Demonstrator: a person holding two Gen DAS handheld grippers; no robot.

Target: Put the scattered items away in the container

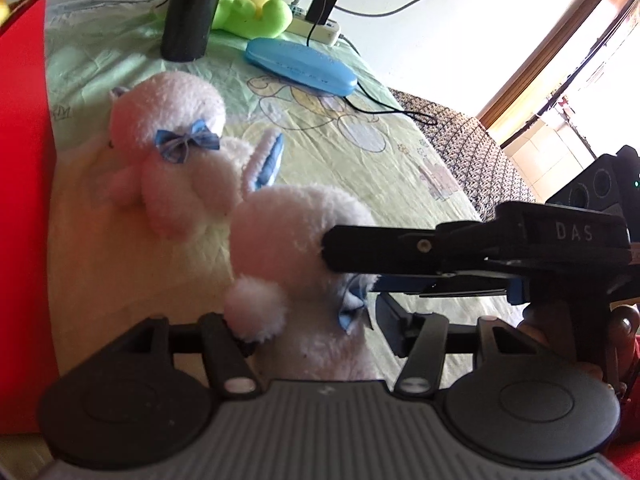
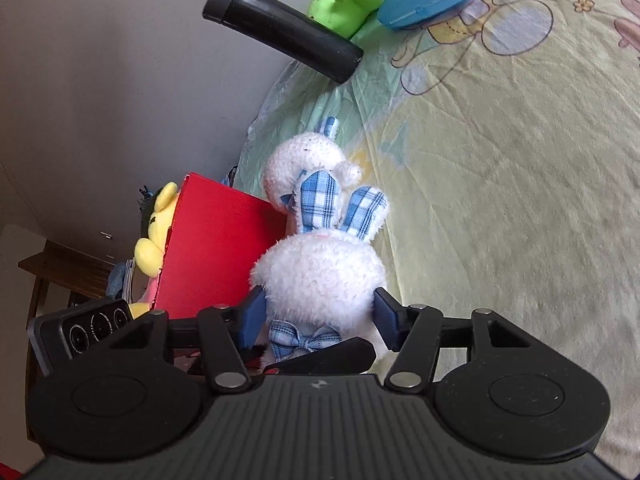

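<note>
A pale green bedsheet (image 1: 360, 128) with cartoon prints covers the bed across the middle of both views. A white wall (image 1: 420, 40) fills the upper part of the left wrist view. At the right edge a wooden door frame (image 1: 560, 48) stands in strong daylight. At the lower left of the right wrist view is a dark wooden table (image 2: 60, 268).

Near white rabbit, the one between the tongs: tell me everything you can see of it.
The near white rabbit is a fluffy plush toy with blue-and-white checked ears, a matching bow at the neck and a round pom tail. Its ears point away from the right camera. The right tongs press its head from both sides. Its body sits between the left tongs, contact unclear.
</note>
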